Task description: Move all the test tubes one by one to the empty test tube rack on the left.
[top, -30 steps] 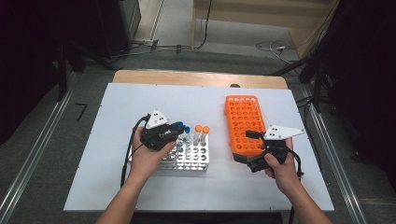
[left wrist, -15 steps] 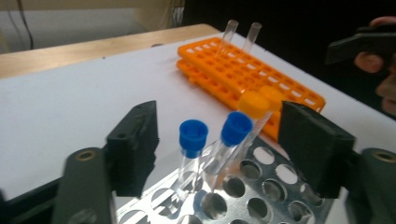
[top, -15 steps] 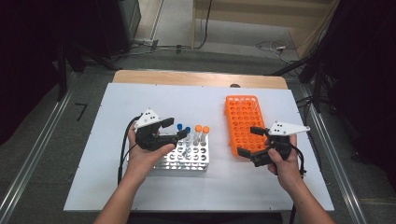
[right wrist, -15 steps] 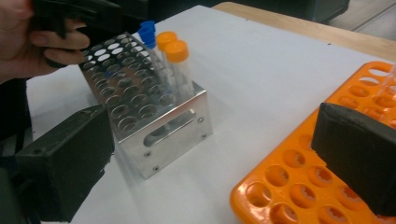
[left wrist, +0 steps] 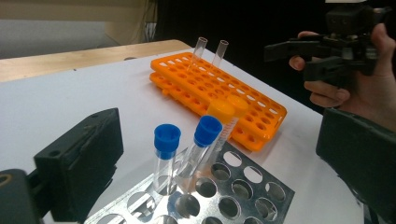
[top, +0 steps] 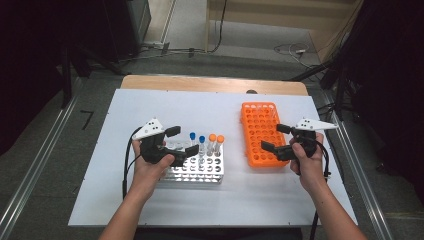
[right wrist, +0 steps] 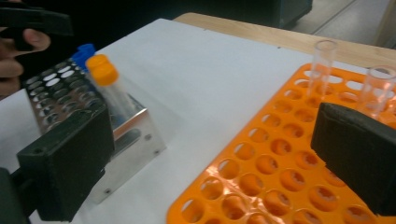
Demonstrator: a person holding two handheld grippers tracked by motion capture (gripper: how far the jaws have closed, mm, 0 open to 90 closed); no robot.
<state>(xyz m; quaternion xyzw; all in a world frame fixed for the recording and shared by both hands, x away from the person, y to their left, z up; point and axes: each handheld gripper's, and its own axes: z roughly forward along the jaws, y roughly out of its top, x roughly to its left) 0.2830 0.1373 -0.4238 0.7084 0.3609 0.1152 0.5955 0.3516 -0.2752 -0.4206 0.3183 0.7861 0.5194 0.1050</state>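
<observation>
My left claw (top: 179, 141) has just been opening and its jaws now stand apart, empty, at the metal rack (top: 197, 167) on the table (top: 125, 110), just beside 2 blue-capped tubes (left wrist: 166, 140). My right claw (top: 272, 138) is spread wide, empty, over the orange rack (top: 260, 131).

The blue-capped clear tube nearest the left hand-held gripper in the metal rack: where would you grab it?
Probably by the blue-capped clear tube's cap or the bare wall just under it, coming from above. It stands nearly upright with its lower part sunk in the perforated metal rack.
</observation>
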